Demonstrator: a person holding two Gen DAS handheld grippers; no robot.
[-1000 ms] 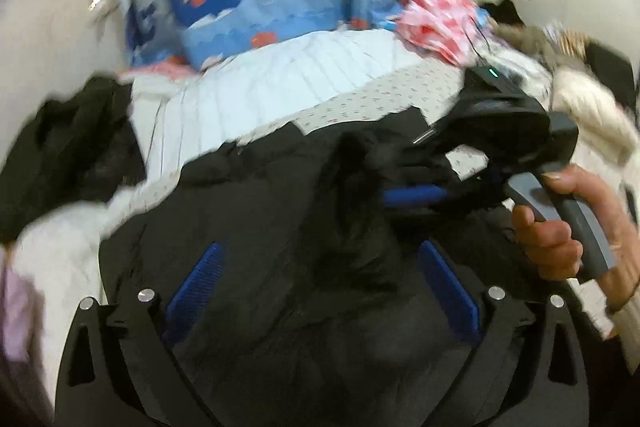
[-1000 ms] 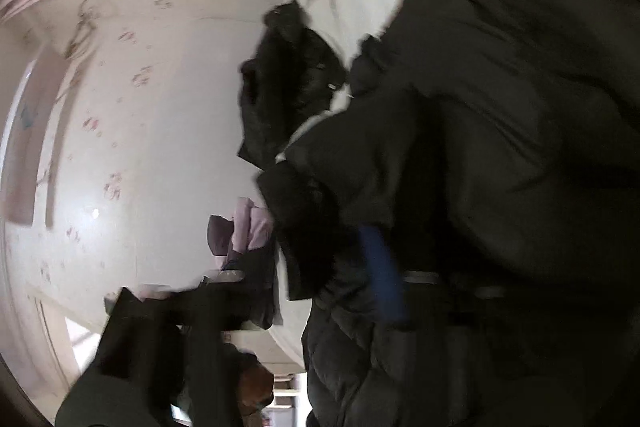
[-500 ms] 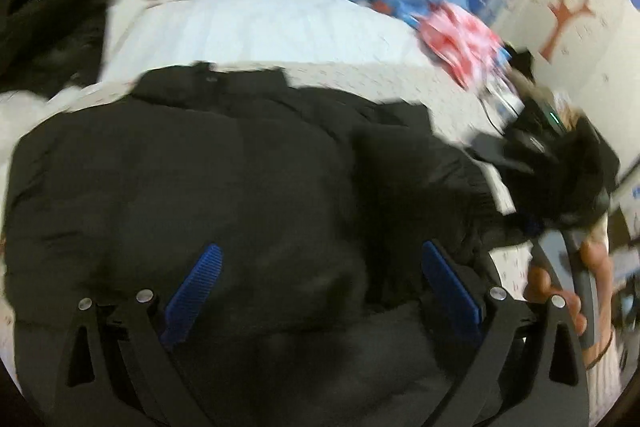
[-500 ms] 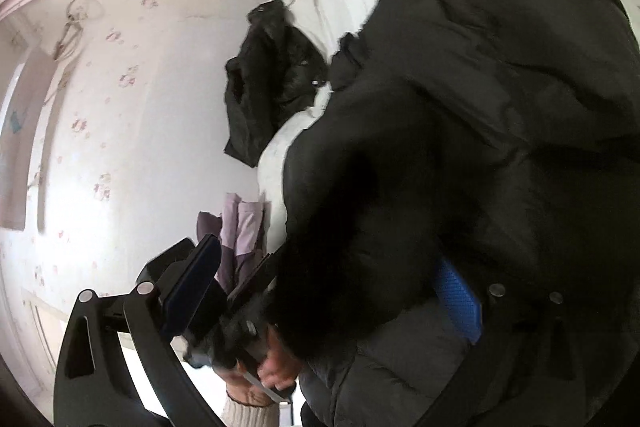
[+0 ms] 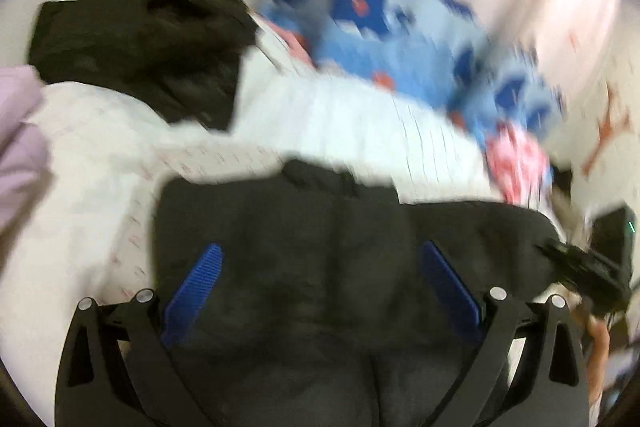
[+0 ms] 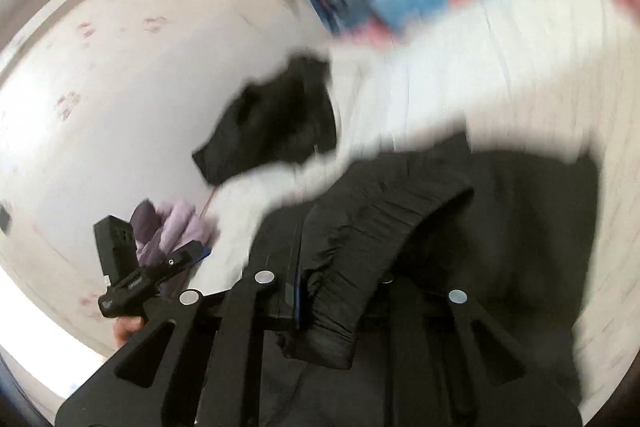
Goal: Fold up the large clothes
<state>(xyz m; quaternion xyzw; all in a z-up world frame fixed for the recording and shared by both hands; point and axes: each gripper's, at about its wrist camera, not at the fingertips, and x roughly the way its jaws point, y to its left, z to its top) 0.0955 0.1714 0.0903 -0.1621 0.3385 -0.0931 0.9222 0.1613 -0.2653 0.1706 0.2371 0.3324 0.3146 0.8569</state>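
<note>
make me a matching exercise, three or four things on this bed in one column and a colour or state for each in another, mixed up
Things:
1. puffy jacket spread nearest the camera
2. crumpled garment at the far left of the bed
3. whale-print pillow
4. left gripper

States:
A. blue
B. jaws wide apart
C. black, laid flat
D. black, heaped

Pairs: 1-C, 2-D, 3-A, 4-B

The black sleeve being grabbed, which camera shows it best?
The right wrist view: the black sleeve runs up between the closing right gripper fingers, its cuff hanging below. The left wrist view shows only the spread black jacket, blurred.
</note>
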